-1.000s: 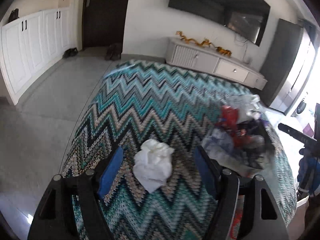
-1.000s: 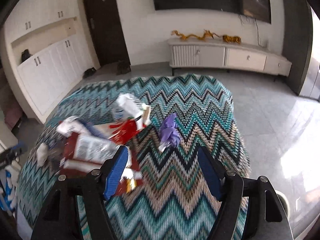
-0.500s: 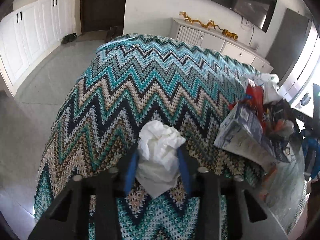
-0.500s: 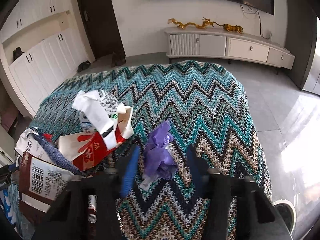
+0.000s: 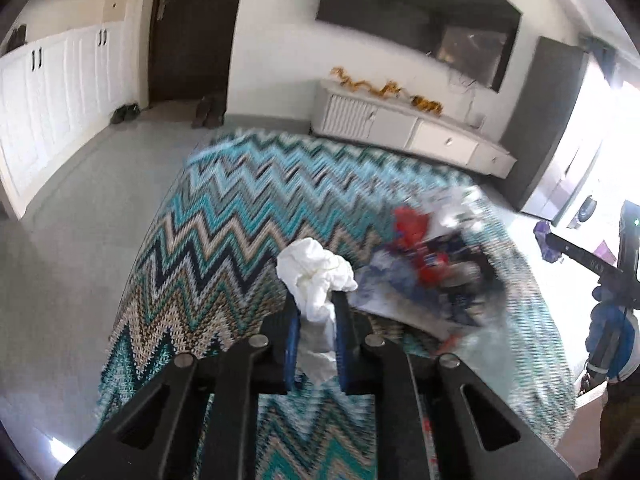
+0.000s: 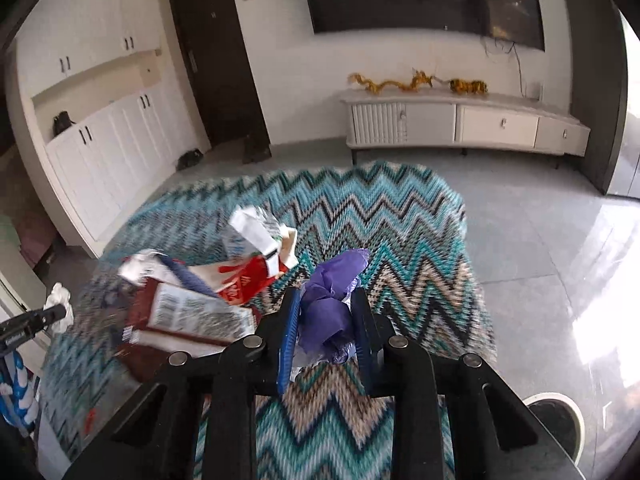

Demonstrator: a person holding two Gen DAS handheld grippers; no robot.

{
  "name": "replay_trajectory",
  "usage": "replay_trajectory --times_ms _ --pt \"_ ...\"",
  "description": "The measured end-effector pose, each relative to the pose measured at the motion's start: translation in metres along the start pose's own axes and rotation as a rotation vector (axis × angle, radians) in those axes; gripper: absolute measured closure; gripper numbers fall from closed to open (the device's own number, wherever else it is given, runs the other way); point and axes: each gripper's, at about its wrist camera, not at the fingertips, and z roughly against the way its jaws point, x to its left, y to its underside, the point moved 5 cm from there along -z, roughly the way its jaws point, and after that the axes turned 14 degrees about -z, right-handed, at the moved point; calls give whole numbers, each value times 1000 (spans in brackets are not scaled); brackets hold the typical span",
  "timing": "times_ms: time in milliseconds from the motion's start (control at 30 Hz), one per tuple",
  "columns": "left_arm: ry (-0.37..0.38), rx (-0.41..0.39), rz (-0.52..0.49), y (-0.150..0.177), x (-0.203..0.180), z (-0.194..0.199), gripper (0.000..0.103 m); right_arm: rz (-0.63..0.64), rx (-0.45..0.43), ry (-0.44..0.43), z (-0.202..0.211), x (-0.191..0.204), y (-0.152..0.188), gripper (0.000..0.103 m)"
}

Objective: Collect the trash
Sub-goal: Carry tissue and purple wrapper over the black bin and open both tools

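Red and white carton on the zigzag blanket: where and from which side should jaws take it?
Grip the red and white carton at its white folded top flap, coming from above; that flap sticks up clear of the wrapper pile, while its body lies flat among it.

Zigzag-patterned table cloth (image 6: 400,232) under a trash pile (image 6: 192,304).

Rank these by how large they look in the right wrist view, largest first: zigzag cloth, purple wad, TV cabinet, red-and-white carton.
1. zigzag cloth
2. TV cabinet
3. and 4. purple wad, clamped in the right gripper, and red-and-white carton look alike; the wad sits nearest the lens, so no ranking.
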Motion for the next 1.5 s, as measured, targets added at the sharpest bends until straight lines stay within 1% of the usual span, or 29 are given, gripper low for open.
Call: replay_trajectory --times_ms 100,167,267,367,400,500,567,600,633,667,700,733,867,1033,1167,1233,1300,1333,1367,1400,1433,1500 --pt "30 -46 -39 -17 -24 24 89 -19 -53 -5 39 -12 -3 77" --pt "50 -64 -66 -26 -40 33 89 -35 -96 3 67 -25 -6 77" --pt "98 -84 -115 -42 -73 41 89 -63 -152 25 105 -51 -7 77" --pt "153 -94 -186 -59 -120 43 89 -90 -198 71 137 -83 -5 77" --pt "171 -92 -202 -63 -130 40 89 -104 -208 87 146 -96 -3 77" --pt "244 -73 -287 -78 -184 29 89 -143 -220 149 155 -138 7 77" --pt "309 -44 -348 -88 -232 16 89 -187 -208 180 155 -168 18 77" --pt "328 -34 -365 -91 -247 11 89 -213 -199 194 153 -184 25 77" --pt "361 -16 -396 -95 -274 1 89 -241 -187 208 150 -200 32 77" --pt "378 -7 -415 -97 -289 -5 89 -274 -169 221 145 -218 42 77" --pt "410 10 -445 -100 -316 -16 89 -302 -152 231 140 -232 50 77" --pt "432 22 -464 -100 -334 -23 89 -324 -137 239 136 -244 57 77" --pt "521 93 -538 -92 -409 -57 88 -401 -63 285 113 -293 87 77" --pt "600 205 -568 -63 -484 -105 87 -464 1 312 90 -329 110 76" --pt "628 261 -573 -52 -523 -136 87 -504 43 328 73 -350 124 76" --pt "638 284 -576 -46 -540 -149 82 -511 55 337 69 -356 127 73" --pt "652 304 -572 -42 -552 -157 61 -520 63 351 65 -361 131 73" --pt "658 305 -565 -40 -555 -159 57 -525 65 356 65 -364 132 68" --pt "662 303 -557 -39 -558 -159 50 -530 65 366 65 -366 133 66" --pt "667 304 -552 -39 -558 -160 46 -535 65 373 66 -369 135 63" --pt "676 307 -544 -39 -559 -160 46 -543 65 376 68 -372 136 60" --pt "676 307 -538 -41 -557 -159 46 -551 64 381 72 -375 139 59"
